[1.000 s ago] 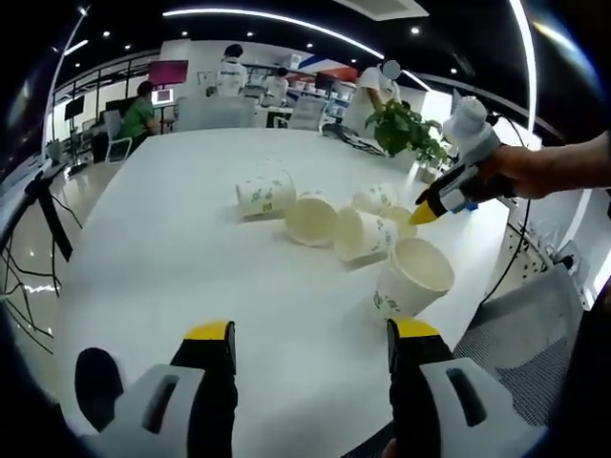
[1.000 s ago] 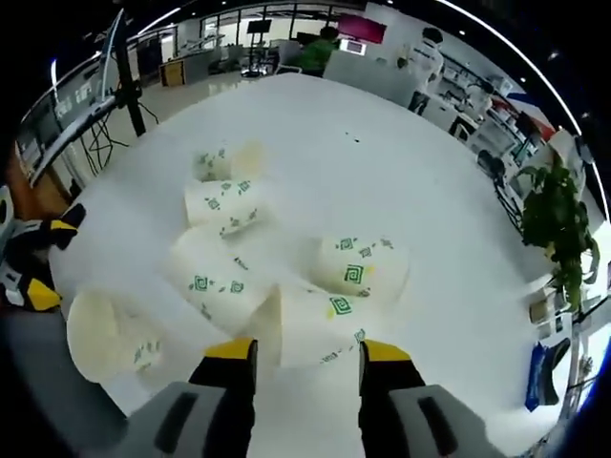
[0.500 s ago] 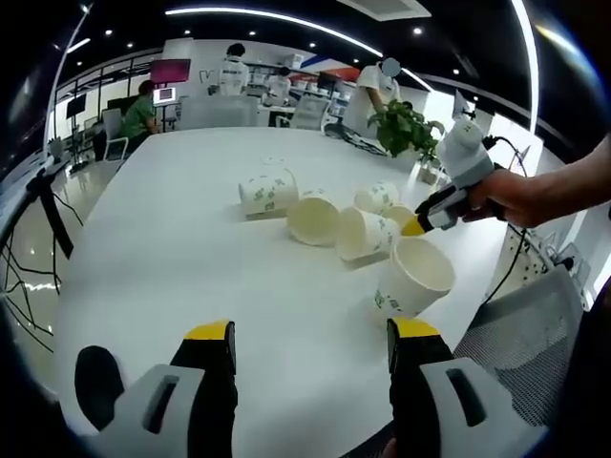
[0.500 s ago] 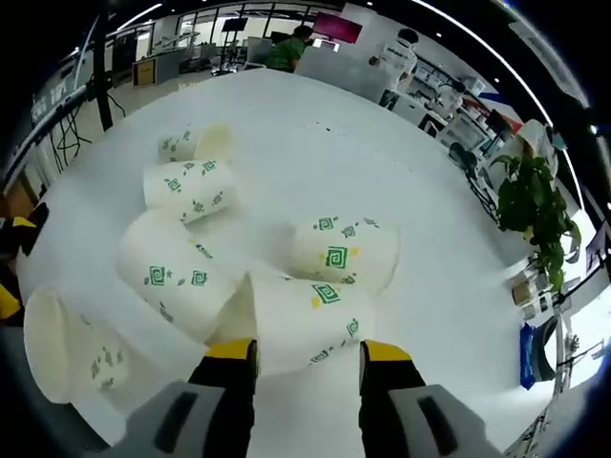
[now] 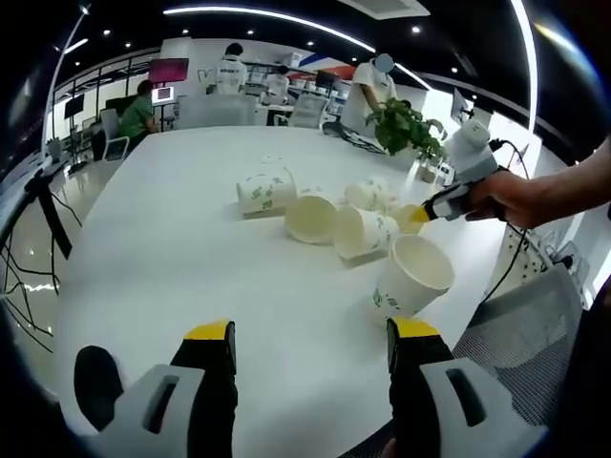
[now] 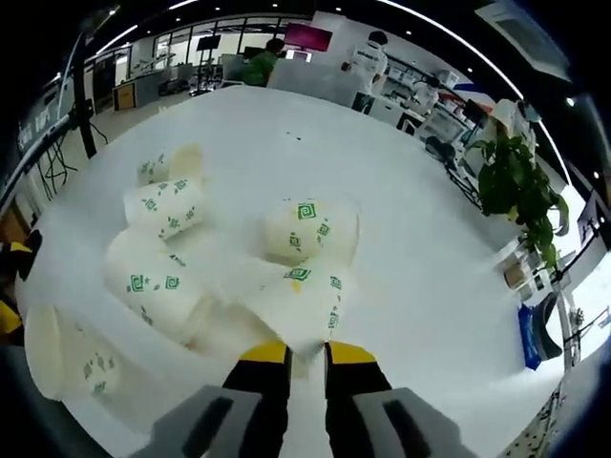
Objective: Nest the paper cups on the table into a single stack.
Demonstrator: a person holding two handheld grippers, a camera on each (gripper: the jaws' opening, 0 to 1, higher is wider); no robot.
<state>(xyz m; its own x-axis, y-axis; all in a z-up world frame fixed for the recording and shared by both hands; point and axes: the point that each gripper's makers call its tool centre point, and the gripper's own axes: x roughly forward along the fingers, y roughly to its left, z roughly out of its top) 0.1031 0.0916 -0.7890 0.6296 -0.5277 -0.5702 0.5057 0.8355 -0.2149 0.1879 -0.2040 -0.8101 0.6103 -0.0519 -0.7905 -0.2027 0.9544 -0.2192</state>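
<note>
Several white paper cups with green squares lie on their sides on the white table [image 5: 172,258]. In the right gripper view, my right gripper [image 6: 307,355] is shut on the near wall of one lying cup [image 6: 304,301]. Another cup [image 6: 310,229] lies just beyond it, and more cups [image 6: 153,281] lie to the left. In the left gripper view, my left gripper [image 5: 311,334] hangs open over bare table, well short of the cups. The nearest cup [image 5: 412,275] is ahead to the right. The right gripper [image 5: 449,196], held by a hand, grips a cup [image 5: 409,218] behind it.
A potted plant [image 5: 406,129] stands at the table's far right corner. A mesh chair [image 5: 520,324] sits beside the table's right edge, and a tripod [image 5: 48,205] stands off its left side. People and desks are far behind.
The right gripper's jaws have come together on the cup that lay between them. The left gripper has stayed in place and open.
</note>
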